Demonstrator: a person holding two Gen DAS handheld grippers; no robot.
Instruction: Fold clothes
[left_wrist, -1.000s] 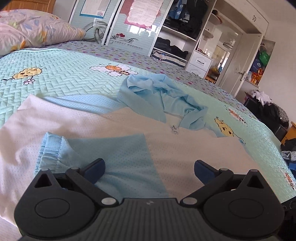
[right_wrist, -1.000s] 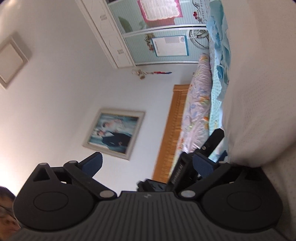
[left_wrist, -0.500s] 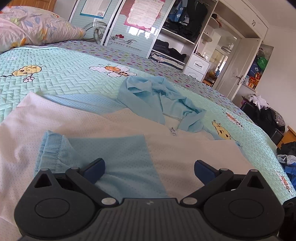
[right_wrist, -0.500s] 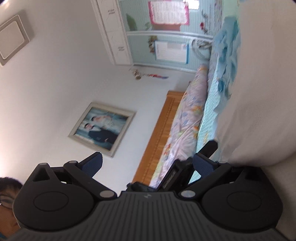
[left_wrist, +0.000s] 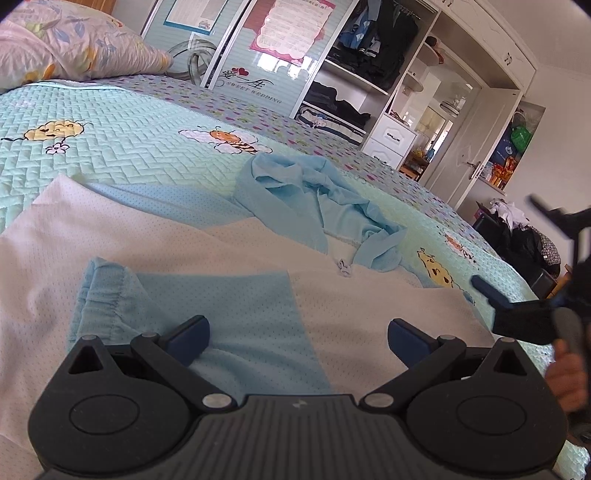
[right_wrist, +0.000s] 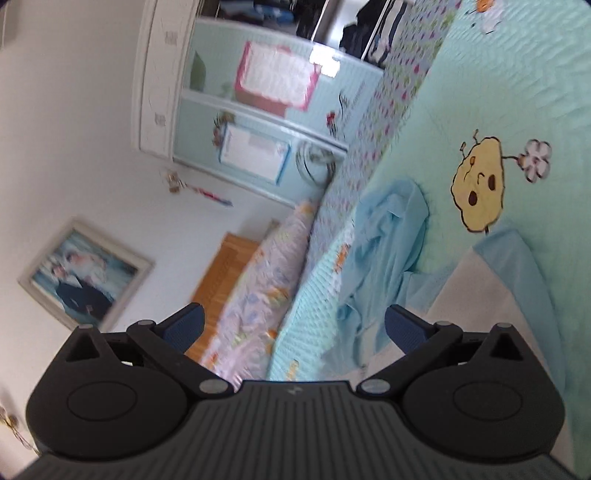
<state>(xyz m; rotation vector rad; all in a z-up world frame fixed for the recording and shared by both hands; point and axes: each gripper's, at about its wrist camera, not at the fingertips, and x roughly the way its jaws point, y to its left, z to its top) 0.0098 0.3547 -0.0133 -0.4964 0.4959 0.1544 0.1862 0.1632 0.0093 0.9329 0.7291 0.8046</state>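
Left gripper (left_wrist: 297, 338): jaws spread wide, nothing between them, hovering low over the folded-in blue sleeve (left_wrist: 207, 317) with its gathered cuff at the left.
Right gripper (right_wrist: 293, 330): jaws wide apart and empty, camera rolled hard sideways; the left wrist view catches it at the right edge (left_wrist: 517, 306), with a hand (left_wrist: 569, 380) on its handle.
Garment: a white mesh top (left_wrist: 155, 251) with pale blue trim, lying flat on the bed (left_wrist: 140, 144), sleeve laid across its front.
Hood (left_wrist: 325, 199): light blue, bunched loosely at the far end of the top, resting on the quilt.
Bed: mint quilted cover with cartoon bees, floral pillow (left_wrist: 66, 44) at the far left.
Background: open wardrobe (left_wrist: 369, 70) with dark clothes, and a framed photo (right_wrist: 85, 275) on the wall in the right wrist view, blurred.
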